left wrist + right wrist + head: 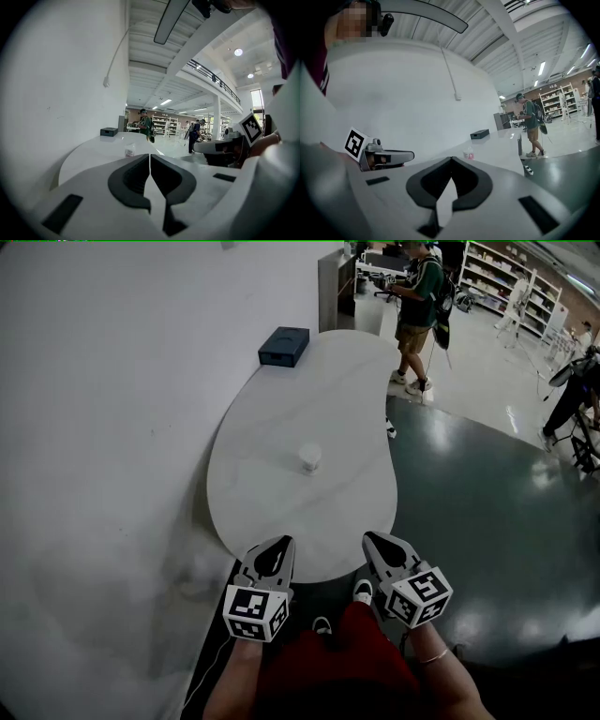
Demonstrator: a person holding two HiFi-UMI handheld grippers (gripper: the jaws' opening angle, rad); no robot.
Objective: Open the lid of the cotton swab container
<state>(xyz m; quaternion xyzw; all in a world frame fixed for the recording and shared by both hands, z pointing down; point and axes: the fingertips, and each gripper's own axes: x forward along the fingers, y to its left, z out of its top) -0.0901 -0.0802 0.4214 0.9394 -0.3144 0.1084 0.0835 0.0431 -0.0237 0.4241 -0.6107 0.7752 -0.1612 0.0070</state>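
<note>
Just one cotton swab container, standing upright about mid-surface, well apart from both grippers. One dark box sits at the far end. There are two grippers at the near edge, left gripper and right gripper. Both have their jaws pressed together on nothing. The container's label looks reddish but it's too small to read.

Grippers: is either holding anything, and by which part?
Nothing. The left gripper and right gripper are shut and empty; the container stands untouched on the table.
</note>
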